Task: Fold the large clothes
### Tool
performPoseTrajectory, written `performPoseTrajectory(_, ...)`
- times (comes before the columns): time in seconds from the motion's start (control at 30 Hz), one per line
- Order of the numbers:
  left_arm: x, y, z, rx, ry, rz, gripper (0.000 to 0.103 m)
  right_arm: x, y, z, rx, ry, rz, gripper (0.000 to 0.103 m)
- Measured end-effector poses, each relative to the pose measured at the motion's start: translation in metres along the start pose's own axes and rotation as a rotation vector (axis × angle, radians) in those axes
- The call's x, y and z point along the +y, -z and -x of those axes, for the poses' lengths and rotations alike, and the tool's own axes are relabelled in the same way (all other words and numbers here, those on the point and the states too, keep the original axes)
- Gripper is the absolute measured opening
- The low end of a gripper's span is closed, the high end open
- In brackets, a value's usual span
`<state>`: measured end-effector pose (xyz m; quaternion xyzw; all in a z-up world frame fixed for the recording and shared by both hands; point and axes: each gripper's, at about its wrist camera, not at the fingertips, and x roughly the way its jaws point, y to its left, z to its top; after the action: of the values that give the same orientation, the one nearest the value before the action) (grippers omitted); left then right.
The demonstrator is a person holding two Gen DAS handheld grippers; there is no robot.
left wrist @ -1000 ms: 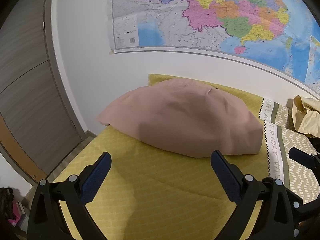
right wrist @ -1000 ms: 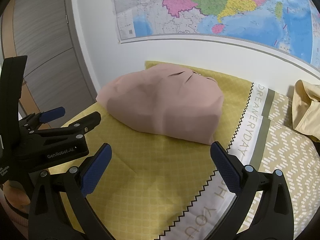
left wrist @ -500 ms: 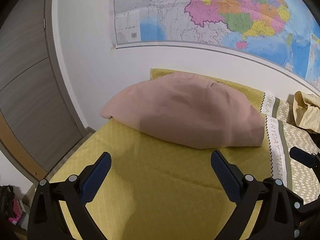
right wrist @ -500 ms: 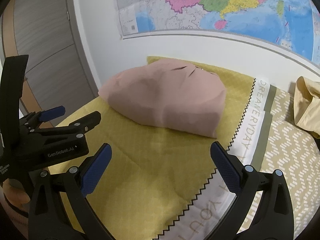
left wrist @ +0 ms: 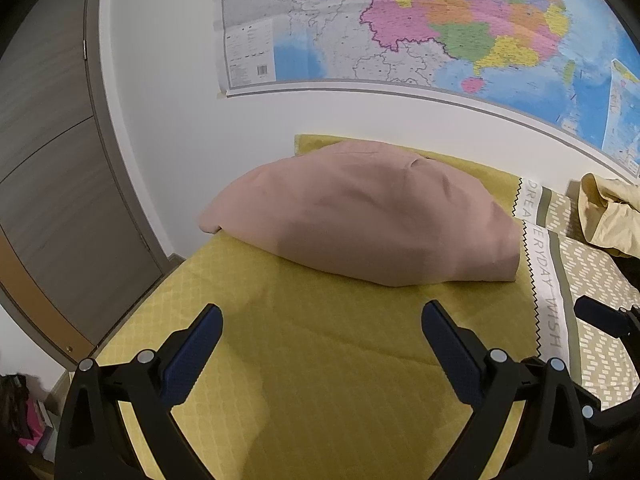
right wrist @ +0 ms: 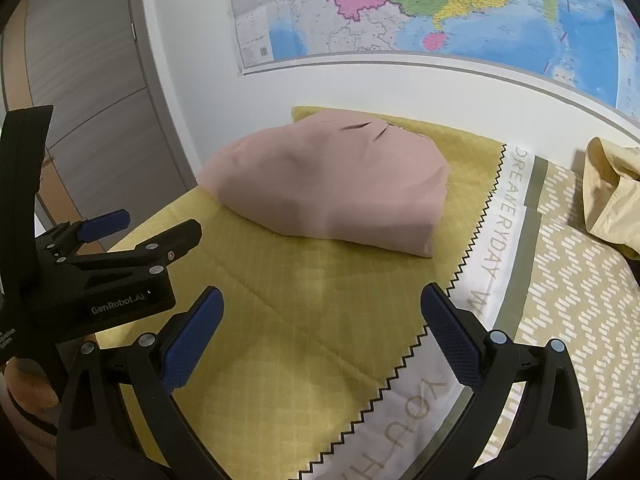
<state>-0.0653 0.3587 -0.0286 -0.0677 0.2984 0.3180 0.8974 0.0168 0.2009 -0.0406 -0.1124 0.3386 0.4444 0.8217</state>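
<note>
A dusty-pink garment point(left wrist: 360, 212) point(right wrist: 332, 188) lies folded in a rounded bundle at the far end of the bed, close to the wall. My left gripper point(left wrist: 322, 344) hovers open over the yellow bedspread point(left wrist: 304, 352), short of the bundle, with nothing between its fingers. My right gripper point(right wrist: 322, 336) is open too, over the same bedspread point(right wrist: 288, 312), and holds nothing. The left gripper's body point(right wrist: 100, 276) shows at the left of the right wrist view. A crumpled pale-yellow garment point(left wrist: 608, 216) point(right wrist: 612, 196) sits at the far right.
A large map point(left wrist: 420, 24) hangs on the white wall behind the bed. A grey wardrobe door point(left wrist: 52, 184) stands to the left, past the bed's edge. A white lettered band point(right wrist: 480, 264) and a patterned olive part of the cover run along the right.
Both views have drifted slightly back and down; the pink bundle sits a little farther off and has kept its shape. Both grippers have stayed open.
</note>
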Motion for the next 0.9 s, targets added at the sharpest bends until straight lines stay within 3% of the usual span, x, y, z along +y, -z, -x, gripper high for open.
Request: performPoseTrajectory(0.9,-0.0057,0.004,0.0042,0.009,-0.004,-0.015,0.096,0.0016,0.0066,0.0035,-0.003,0.0,-0.013,0.097)
